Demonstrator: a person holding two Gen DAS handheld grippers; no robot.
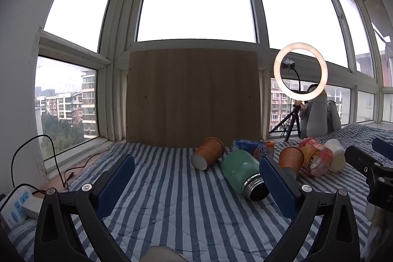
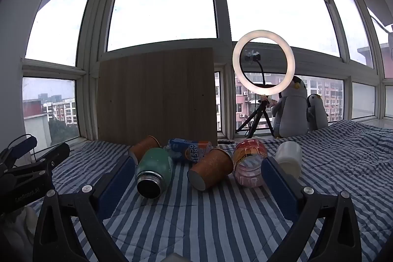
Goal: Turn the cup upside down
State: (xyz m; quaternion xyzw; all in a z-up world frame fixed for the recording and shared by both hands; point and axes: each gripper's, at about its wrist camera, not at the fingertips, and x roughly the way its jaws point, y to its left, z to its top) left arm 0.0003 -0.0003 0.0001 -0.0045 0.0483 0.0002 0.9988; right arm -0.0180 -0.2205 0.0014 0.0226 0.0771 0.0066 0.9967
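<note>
Two orange paper cups lie on their sides on the striped bedspread, white bases towards me. One cup rests beyond my open left gripper, slightly right of its centre. The other cup lies just ahead of my open right gripper, between its fingers' lines; in the left wrist view the left gripper's right finger hides part of it. Neither gripper touches anything. A white cup stands furthest right.
A green flask lies between the paper cups, mouth towards me. Behind are an Arctic Ocean can, a red-lidded jar, a wooden board, a ring light, plush penguins. A power strip lies left.
</note>
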